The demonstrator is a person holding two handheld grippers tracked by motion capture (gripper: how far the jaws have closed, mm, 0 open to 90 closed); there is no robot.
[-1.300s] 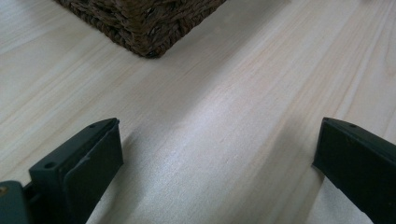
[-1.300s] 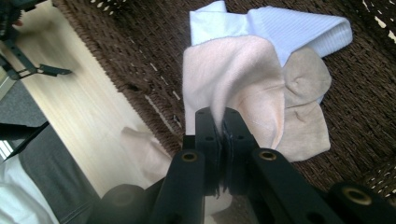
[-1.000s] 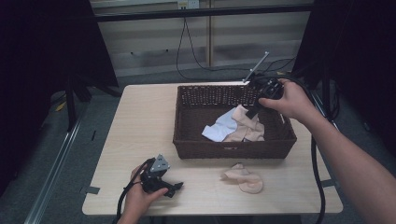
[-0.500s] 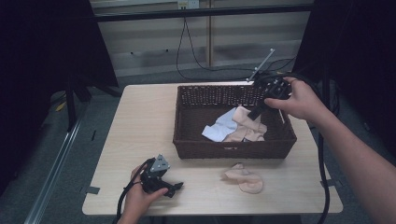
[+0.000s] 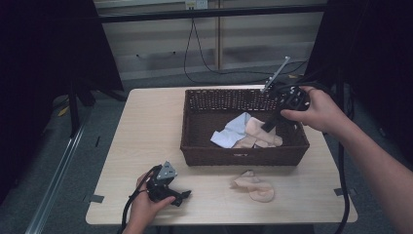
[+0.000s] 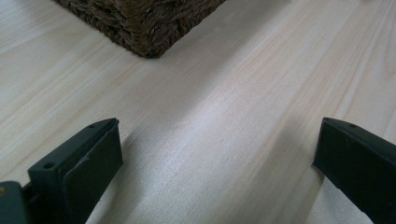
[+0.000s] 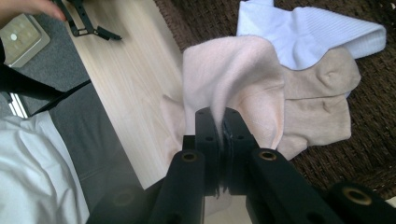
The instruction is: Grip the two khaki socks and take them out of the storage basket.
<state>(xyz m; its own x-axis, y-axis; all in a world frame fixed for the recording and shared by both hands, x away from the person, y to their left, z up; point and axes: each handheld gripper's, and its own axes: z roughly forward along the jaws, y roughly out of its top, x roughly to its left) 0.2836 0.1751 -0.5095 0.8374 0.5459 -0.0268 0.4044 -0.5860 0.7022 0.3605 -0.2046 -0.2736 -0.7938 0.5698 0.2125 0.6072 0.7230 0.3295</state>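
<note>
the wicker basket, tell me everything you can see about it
The wicker basket is a dark brown, rectangular, open-topped tray of woven strands with low walls. It sits upright on the pale wooden table, toward the far right. Inside lie a white sock and beige socks. The right gripper reaches in, shut on a pale pink sock. Another beige sock lies on the table just outside its near wall.

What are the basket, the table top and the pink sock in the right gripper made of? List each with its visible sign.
Basket: dark brown woven wicker or similar fibre, matte; braided strands show at its corner.
Table: pale wood or wood-look laminate, smooth with a soft sheen; long grain lines run across it.
Pink sock: soft knit fabric, slightly fuzzy; it drapes in folds from the right gripper.
</note>
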